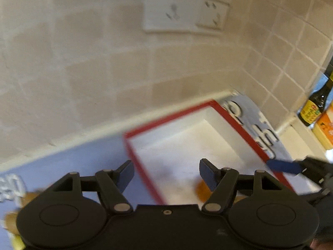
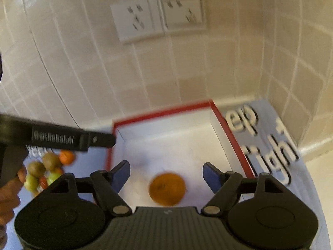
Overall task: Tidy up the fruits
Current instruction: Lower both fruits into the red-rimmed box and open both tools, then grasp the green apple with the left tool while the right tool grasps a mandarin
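At the lower left of the right wrist view a heap of kiwis and oranges (image 2: 49, 169) waits on the desk beside the left gripper (image 1: 166, 176), fingers apart and empty. At centre, one orange (image 2: 167, 189) lies in the red-rimmed box (image 2: 225, 132), below the right gripper (image 2: 166, 177), likewise spread and empty (a drop-off looks done). Next, I judge: reach left for another fruit.

The box (image 2: 226, 129) has a red rim and white inside; an orange fruit (image 2: 167, 189) lies on its white floor; the mat (image 2: 268, 112) under it is pale blue with white letters shadowed in black; the wall tiles (image 2: 187, 66) are cream with lighter grout, the sockets (image 2: 158, 16) white; the pile of fruit (image 2: 47, 170) mixes green, brown, orange and red; each claw is black with dark blue pads (image 2: 121, 174); the bottle (image 1: 314, 108) is dark with a yellow label.
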`<state>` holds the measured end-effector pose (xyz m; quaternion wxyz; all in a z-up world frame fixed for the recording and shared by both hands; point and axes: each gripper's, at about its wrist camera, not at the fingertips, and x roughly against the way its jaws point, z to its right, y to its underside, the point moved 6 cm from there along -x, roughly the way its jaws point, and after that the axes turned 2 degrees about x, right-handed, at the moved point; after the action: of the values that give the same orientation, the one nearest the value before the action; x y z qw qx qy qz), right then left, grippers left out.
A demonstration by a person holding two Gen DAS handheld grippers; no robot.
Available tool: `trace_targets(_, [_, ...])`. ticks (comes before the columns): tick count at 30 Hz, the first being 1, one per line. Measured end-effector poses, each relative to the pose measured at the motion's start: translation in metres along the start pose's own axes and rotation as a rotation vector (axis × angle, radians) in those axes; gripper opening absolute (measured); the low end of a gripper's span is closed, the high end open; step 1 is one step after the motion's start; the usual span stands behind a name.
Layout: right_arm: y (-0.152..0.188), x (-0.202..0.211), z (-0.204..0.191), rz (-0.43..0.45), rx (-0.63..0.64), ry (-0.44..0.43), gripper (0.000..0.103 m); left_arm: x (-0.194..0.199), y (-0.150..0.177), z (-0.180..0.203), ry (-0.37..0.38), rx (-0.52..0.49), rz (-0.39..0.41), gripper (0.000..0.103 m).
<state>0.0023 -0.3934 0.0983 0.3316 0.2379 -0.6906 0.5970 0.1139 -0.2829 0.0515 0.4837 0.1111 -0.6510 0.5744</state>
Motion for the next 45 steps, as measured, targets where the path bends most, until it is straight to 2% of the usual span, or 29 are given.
trace_targets(5, [-0.022, 0.008, -0.045, 0.044, 0.040, -0.053, 0.081, 0.038, 0.001, -0.048, -0.069, 0.036, 0.039, 0.082])
trace_targets(10, [-0.025, 0.006, -0.107, 0.037, 0.121, -0.120, 0.081, 0.075, 0.013, -0.109, -0.155, 0.093, 0.063, 0.082])
trace_targets(17, [0.000, -0.012, -0.183, -0.031, 0.190, -0.225, 0.081, 0.104, 0.051, -0.182, -0.240, 0.139, 0.041, 0.082])
trace_targets(24, [0.044, -0.030, -0.237, -0.113, 0.226, -0.287, 0.081, 0.098, 0.099, -0.231, -0.279, 0.210, -0.010, 0.082])
trace_targets(35, [0.118, -0.064, -0.260, -0.224, 0.252, -0.297, 0.081, 0.066, 0.158, -0.245, -0.234, 0.226, -0.052, 0.082])
trace_targets(41, [0.127, -0.074, -0.263, -0.251, 0.279, -0.285, 0.080, 0.047, 0.168, -0.246, -0.197, 0.256, -0.093, 0.082])
trace_targets(45, [0.132, -0.080, -0.267, -0.273, 0.304, -0.281, 0.073, 0.037, 0.169, -0.247, -0.202, 0.251, -0.110, 0.082])
